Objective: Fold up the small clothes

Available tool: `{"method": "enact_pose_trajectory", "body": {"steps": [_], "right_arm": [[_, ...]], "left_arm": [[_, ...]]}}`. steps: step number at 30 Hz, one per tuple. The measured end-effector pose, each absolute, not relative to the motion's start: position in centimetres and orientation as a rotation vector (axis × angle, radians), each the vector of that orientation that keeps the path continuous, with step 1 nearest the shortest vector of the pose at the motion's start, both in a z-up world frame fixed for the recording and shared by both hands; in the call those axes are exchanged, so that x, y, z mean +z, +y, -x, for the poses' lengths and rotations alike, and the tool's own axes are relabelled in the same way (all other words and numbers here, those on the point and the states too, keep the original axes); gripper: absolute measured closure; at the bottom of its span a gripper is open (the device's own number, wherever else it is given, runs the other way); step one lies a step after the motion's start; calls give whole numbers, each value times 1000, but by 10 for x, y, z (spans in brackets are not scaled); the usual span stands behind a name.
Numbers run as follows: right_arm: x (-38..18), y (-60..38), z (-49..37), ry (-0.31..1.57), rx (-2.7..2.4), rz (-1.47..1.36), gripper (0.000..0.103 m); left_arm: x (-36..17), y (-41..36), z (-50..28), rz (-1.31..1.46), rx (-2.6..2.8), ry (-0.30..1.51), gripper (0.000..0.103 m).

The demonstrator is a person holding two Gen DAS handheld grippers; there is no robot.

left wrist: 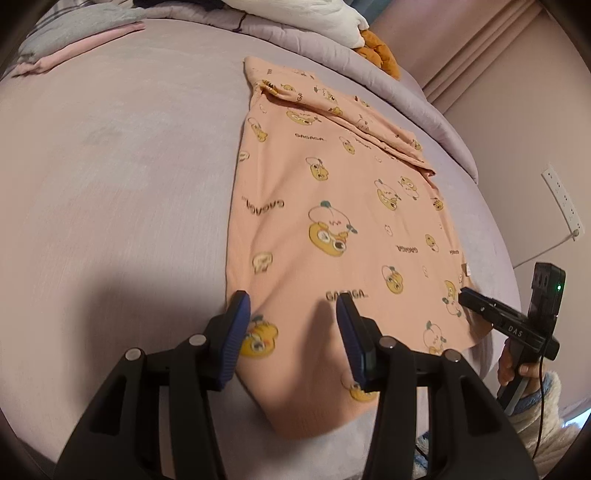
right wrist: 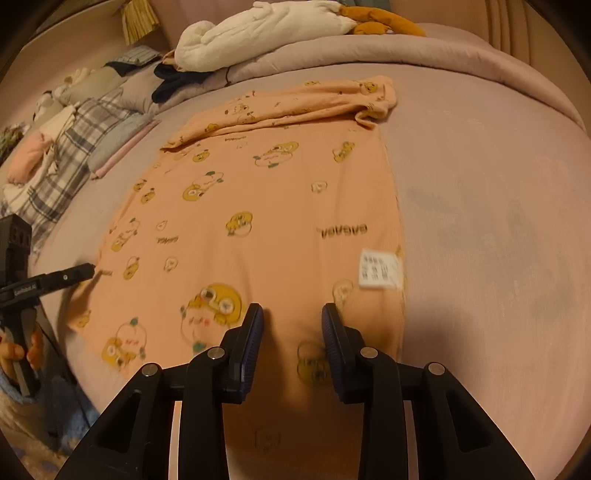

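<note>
A small peach garment [left wrist: 332, 221] printed with yellow cartoon ducks lies flat on the lilac bed sheet [left wrist: 110, 166], its far sleeves folded across the top. My left gripper [left wrist: 293, 308] is open, its jaws wide apart over the garment's near left hem. My right gripper [right wrist: 291, 317] is open over the near hem at the other side [right wrist: 258, 221], beside a white care label [right wrist: 380, 269]. Each gripper shows at the edge of the other's view, the right one [left wrist: 469, 297] and the left one [right wrist: 86, 271], both at the garment's edge.
A rolled lilac duvet [right wrist: 351, 48] with a white plush toy [right wrist: 266, 29] and an orange one [right wrist: 384, 18] lies along the far side. Folded clothes and plaid fabric [right wrist: 74, 140] are stacked at the left. A wall socket strip [left wrist: 563, 203] is at the right.
</note>
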State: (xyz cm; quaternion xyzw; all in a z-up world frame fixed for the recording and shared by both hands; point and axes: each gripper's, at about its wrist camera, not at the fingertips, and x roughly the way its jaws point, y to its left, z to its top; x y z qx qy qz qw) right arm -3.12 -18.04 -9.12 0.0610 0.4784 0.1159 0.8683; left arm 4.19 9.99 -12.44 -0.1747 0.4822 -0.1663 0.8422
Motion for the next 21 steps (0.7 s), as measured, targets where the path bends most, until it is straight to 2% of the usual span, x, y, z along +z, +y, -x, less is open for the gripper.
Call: {"method": "enact_pose_trajectory", "body": {"steps": [10, 13, 16, 18, 21], "right_arm": [[-89, -181, 57, 1036, 260, -156, 68], [-87, -186, 62, 1041, 268, -204, 68], [-84, -196, 68, 1030, 273, -283, 68], [-82, -206, 71, 1013, 269, -348, 61], [-81, -224, 73, 968, 250, -477, 58]], "left_arm": [[-121, 115, -20, 457, -348, 1026, 55], [-120, 125, -14, 513, -352, 1024, 48], [-120, 138, -9, 582, -357, 1012, 46], [-121, 147, -8, 637, -358, 1004, 46], [-122, 155, -9, 703, -371, 993, 45]]}}
